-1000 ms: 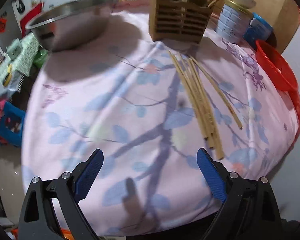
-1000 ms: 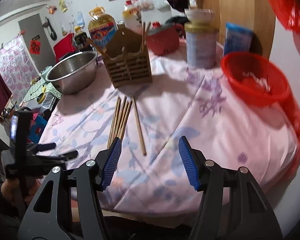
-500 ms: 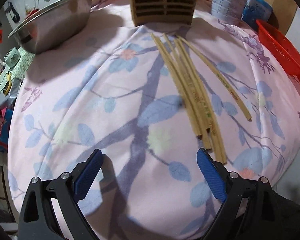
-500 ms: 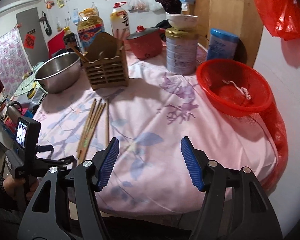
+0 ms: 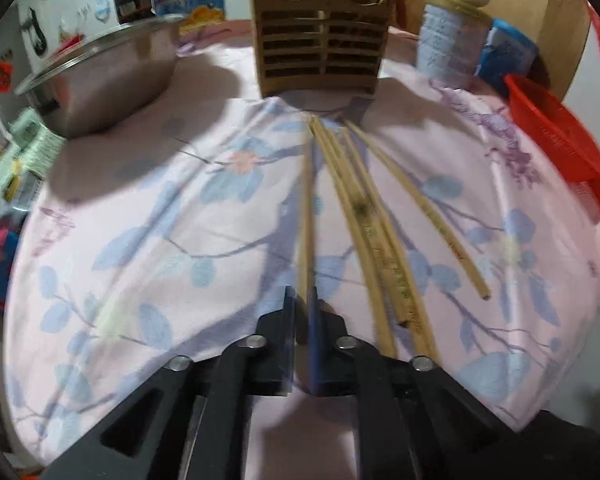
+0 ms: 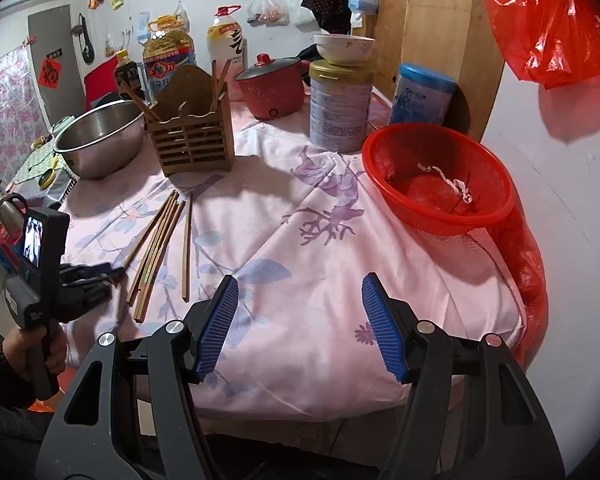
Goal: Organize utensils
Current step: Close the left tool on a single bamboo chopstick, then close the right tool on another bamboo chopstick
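Several wooden chopsticks [image 5: 374,216] lie side by side on the pink flowered tablecloth [image 5: 160,208], pointing toward a slatted wooden utensil holder [image 5: 320,46] at the back. My left gripper [image 5: 303,312] is shut on the near end of the leftmost chopstick [image 5: 306,216]. In the right wrist view the chopsticks [image 6: 160,236] lie left of centre, the holder [image 6: 192,136] holds a few chopsticks, and the left gripper [image 6: 114,274] shows at their near ends. My right gripper [image 6: 298,320] is open and empty above the cloth's near edge.
A steel bowl [image 5: 100,76] stands back left. A milk-powder tin [image 6: 340,104] topped with a white bowl, a blue tin [image 6: 424,94], a red pot [image 6: 272,86] and oil bottles stand behind. A red mesh basket [image 6: 440,176] sits right.
My left gripper has moved forward to the chopsticks and closed on the leftmost one; it was open before. My right gripper has stayed open and drawn back a little.
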The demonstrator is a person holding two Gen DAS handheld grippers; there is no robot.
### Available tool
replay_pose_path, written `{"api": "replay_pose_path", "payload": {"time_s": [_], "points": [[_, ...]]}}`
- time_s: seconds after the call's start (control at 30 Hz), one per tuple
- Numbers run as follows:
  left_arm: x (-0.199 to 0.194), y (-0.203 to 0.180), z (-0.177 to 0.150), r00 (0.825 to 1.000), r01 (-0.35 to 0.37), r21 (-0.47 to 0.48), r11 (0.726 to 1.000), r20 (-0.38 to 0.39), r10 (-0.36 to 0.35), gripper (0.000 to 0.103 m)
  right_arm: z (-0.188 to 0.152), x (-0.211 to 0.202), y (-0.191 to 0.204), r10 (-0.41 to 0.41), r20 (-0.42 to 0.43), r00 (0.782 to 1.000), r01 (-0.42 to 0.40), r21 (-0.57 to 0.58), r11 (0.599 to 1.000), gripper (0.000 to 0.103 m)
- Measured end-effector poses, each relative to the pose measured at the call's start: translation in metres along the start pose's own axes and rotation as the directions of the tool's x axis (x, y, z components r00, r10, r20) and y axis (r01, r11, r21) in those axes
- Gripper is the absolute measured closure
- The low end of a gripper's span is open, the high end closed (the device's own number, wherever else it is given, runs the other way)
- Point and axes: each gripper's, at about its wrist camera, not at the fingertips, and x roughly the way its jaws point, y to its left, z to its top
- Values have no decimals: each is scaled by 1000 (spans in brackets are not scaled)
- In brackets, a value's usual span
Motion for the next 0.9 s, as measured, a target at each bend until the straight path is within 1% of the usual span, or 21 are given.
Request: {"api": "replay_pose_path", "payload": {"time_s": [0.13,0.3,0.37,0.47,0.53,0.57,0.67,0.8,0.83,0.9], "points": [[-10,11,-3,1000,-7,-45,999,15,7,97,2,3,8,38,-1,999,-38,-18,999,39],[-35,32,-10,999,-46,-86,995,11,47,97,6,21,30,142,-31,989,-144,-40,989,39],[-48,44,-14,998,-63,-103,993,11,65,97,6,31,40,166,-48,985,-168,-47,985,39],[-66,59,-21,995,-98,-126,987,7,100,97,8,53,51,232,-83,969,-234,-14,972,40],[-75,68,-25,993,-118,-143,983,-3,119,97,8,65,57,261,-97,960,-263,-1,965,40],[-82,73,-28,992,-128,-153,980,-8,128,97,7,69,60,265,-96,959,-267,-6,964,40],[-97,84,-32,988,-154,-182,971,-17,154,97,0,88,80,239,-106,965,-250,-100,963,41],[-117,90,-32,981,-190,-204,960,-18,191,98,-10,111,95,295,-155,943,-313,-113,943,51],[-122,91,-31,980,-196,-210,958,-18,197,97,-12,114,97,302,-161,940,-321,-112,940,54],[-131,91,-29,978,-204,-220,954,-15,206,97,-16,126,103,314,-176,933,-337,-117,934,58]]}}
